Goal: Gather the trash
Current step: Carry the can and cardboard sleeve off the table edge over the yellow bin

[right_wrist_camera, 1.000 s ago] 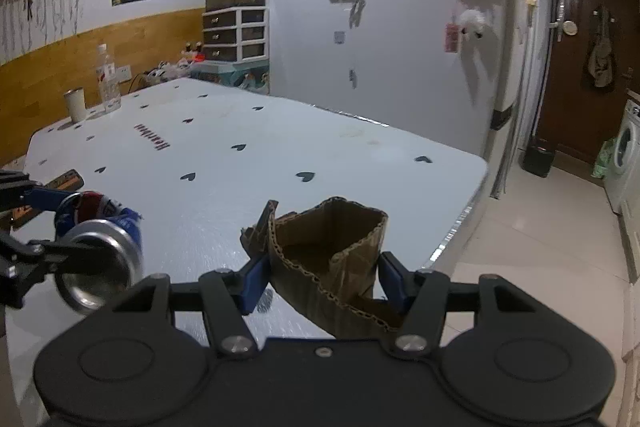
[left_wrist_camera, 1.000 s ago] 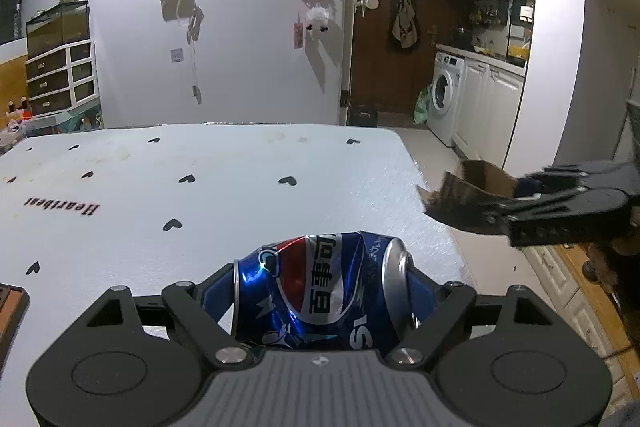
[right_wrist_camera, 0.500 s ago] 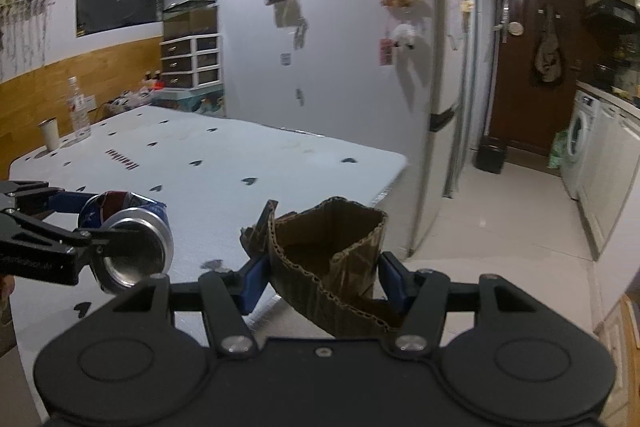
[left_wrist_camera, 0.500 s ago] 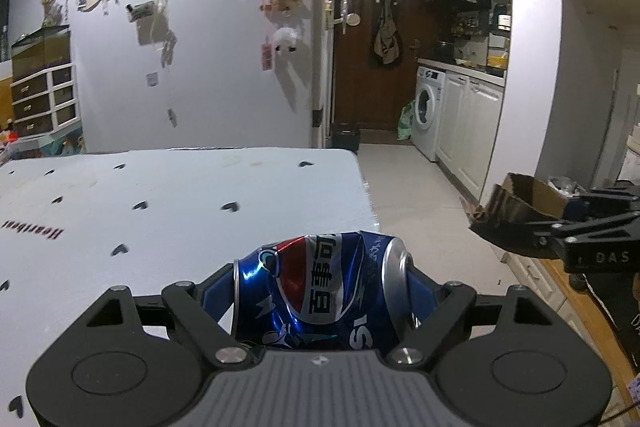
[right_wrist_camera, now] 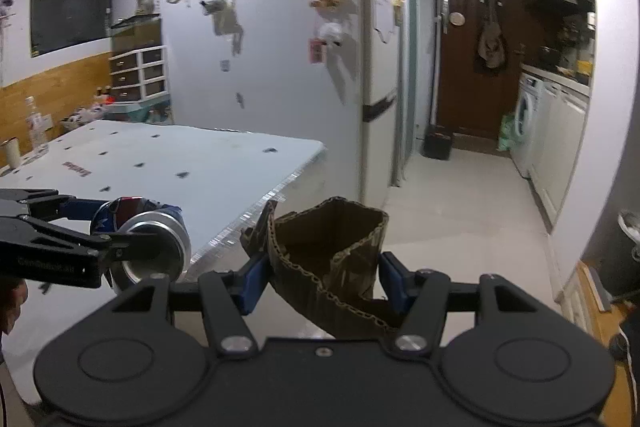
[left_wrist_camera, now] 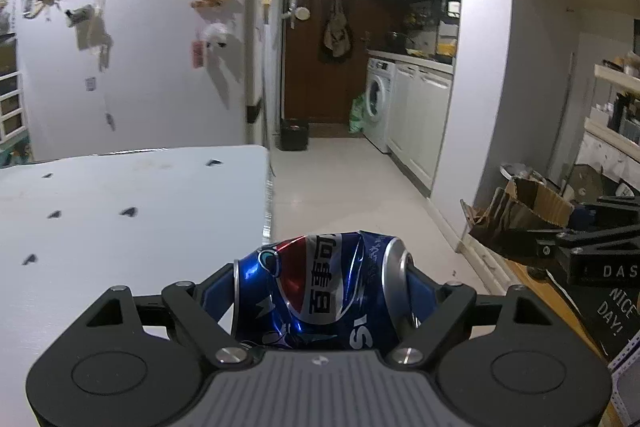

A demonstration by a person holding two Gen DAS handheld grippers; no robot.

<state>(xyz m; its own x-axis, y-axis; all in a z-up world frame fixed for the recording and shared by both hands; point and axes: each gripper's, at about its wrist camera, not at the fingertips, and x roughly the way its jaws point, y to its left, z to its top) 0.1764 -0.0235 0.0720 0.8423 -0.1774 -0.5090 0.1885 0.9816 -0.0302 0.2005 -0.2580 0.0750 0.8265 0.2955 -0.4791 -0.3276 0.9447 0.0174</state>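
My left gripper is shut on a crushed blue Pepsi can, held in the air past the table's right edge. My right gripper is shut on a crumpled piece of brown corrugated cardboard, also off the table. In the right wrist view the left gripper and its can show at the left. In the left wrist view the right gripper and the cardboard show at the right.
A white table with small black hearts lies to the left. A tiled floor leads to a brown door, a washing machine and white cabinets. Shelves with clutter stand at the right.
Both grippers have swung to the right, away from the table and toward the kitchen side, each still holding its item. The table now fills less of both views.
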